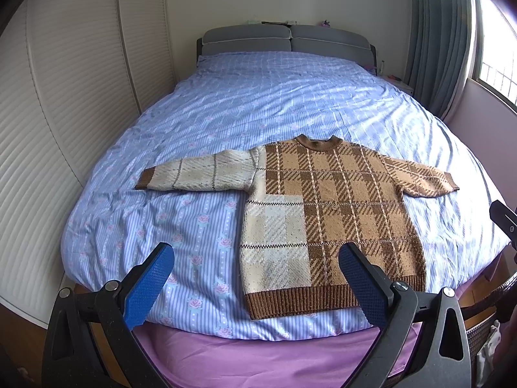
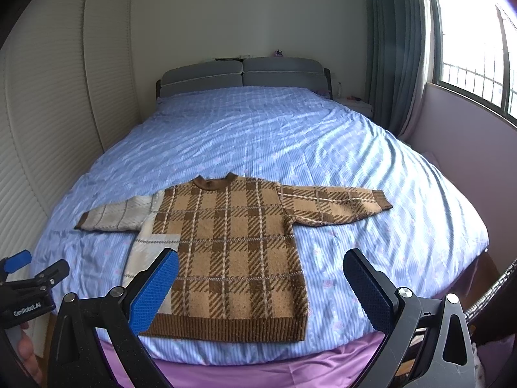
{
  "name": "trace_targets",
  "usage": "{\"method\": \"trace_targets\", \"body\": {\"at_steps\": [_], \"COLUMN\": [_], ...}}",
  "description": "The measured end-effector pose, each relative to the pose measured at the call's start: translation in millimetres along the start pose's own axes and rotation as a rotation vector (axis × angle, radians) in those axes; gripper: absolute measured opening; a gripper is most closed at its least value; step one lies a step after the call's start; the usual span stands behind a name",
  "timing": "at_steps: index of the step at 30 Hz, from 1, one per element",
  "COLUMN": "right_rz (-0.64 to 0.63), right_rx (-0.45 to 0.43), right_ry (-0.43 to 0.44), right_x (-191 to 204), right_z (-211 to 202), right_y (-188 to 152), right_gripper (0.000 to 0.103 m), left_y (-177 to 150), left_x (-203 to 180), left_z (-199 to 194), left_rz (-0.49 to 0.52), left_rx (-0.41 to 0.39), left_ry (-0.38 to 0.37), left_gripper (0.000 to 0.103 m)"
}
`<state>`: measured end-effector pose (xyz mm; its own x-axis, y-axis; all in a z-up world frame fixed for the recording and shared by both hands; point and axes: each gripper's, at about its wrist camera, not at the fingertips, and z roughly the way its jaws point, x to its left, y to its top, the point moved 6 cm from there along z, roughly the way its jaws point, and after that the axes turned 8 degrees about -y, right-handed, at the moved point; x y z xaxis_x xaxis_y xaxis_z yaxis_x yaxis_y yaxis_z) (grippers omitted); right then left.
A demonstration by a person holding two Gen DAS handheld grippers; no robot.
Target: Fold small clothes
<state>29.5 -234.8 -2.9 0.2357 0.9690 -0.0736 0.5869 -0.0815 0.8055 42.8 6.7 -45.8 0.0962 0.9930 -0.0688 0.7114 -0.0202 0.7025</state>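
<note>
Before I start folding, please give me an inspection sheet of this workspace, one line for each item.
Surface: bed with blue striped floral cover, wrinkled; purple sheet shows at the near edge.
Job's things: plaid sweater lies flat, unfolded, both sleeves spread, hem toward the cameras.
Clutter: nothing seen on the cover.
Grippers: left gripper open, empty, above the hem; right gripper open, empty.
Cables: nothing seen.
Surroundings: grey headboard, louvred wardrobe doors on the left, curtain and window on the right.

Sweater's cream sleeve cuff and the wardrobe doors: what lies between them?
Only bare blue floral bedspread lies between the cream sleeve cuff and the wardrobe doors; the left wrist view shows it best.
</note>
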Motion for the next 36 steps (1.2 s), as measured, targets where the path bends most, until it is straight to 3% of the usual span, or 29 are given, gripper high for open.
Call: {"method": "trace_targets", "body": {"at_steps": [36], "right_rz": [0.005], "right_rx": [0.008], "right_ry": [0.002], "right_x": [-4.5], "right_z": [4.1], "right_y": [-1.3], "right_gripper": [0.102], "left_y": [1.0], "left_x": [2.6], "left_z": [-0.5], "left_rz": [-0.010], "left_rx": [-0.001], "left_ry": [0.004], "left_gripper": [0.103]}}
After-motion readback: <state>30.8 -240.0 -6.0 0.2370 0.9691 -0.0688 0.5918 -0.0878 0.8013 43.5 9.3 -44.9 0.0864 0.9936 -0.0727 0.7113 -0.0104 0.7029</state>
